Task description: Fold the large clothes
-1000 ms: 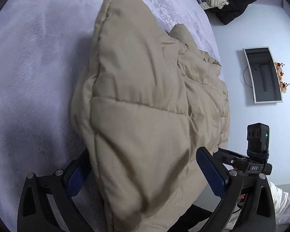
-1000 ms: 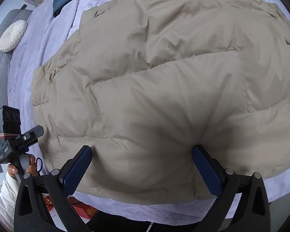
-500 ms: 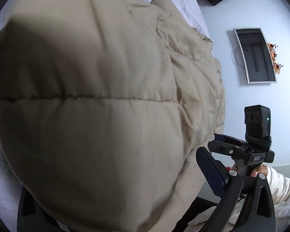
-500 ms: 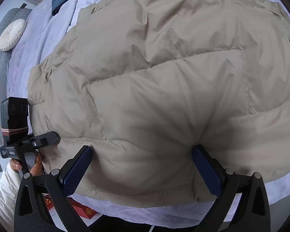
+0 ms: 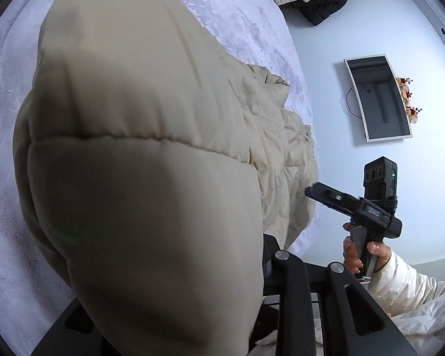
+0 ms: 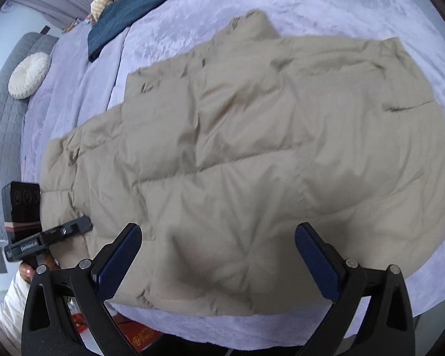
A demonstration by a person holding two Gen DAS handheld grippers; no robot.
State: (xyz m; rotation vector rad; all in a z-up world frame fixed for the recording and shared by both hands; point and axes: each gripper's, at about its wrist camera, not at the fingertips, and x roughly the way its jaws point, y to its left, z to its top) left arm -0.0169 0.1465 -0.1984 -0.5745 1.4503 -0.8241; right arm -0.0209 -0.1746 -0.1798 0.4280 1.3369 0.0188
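Bed [image 6: 326, 9] unchanged; left hand-held gripper [image 5: 252, 267] now clamps jacket [image 5: 139, 178].

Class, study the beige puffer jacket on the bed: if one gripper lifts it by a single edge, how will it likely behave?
The beige puffer jacket will probably sag and drape, not stay flat: its quilted panels crease softly. It likely feels light for its bulk, since the padding billows where the left gripper bunches it. Its smooth shell may slip across the lavender bedspread.

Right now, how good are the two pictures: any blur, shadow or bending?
Left wrist view: the beige jacket fills the frame, its near bulge dim and soft; the wall screen bends. Right wrist view: evenly lit, the jacket slightly smeared, dark corners.
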